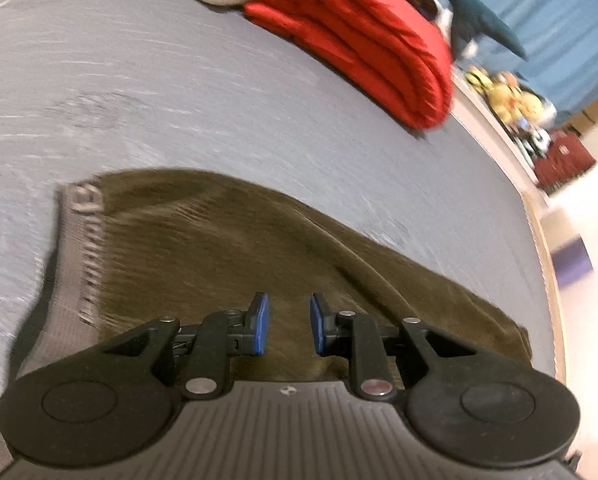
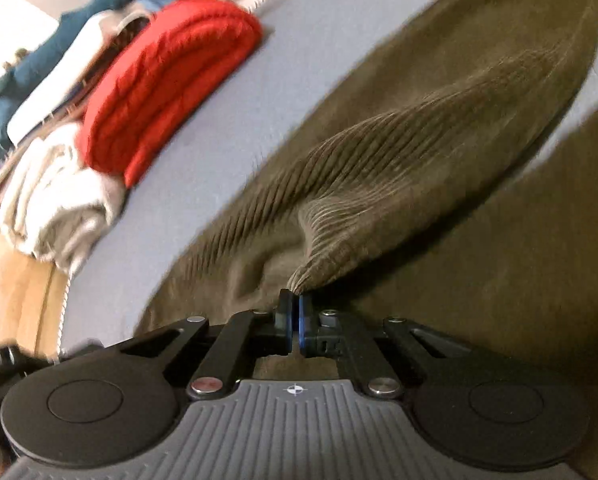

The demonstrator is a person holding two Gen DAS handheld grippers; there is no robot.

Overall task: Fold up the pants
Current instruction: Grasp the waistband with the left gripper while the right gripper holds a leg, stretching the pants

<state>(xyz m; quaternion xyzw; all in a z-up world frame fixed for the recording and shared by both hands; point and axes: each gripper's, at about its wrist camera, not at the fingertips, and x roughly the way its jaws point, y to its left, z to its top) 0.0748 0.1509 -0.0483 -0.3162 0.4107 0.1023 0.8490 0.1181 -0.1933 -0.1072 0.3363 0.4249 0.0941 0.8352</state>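
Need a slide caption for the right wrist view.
Right gripper shut on a pinched fold of olive corduroy pants on the bed.

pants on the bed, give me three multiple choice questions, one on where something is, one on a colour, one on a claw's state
1. Where is the folded red blanket?
A. on top of the pants
B. on the bed, apart from the pants
C. on the floor

2. What colour are the pants?
A. olive brown
B. black
C. white

3. What is the right claw doing?
A. wide open over bare sheet
B. shut on nothing
C. shut on a fold of the pants

Answers:
1 B, grey sheet shows between blanket and pants.
2 A, the ribbed cloth is olive brown in both views.
3 C, a pinch of cloth rises from its closed pads.
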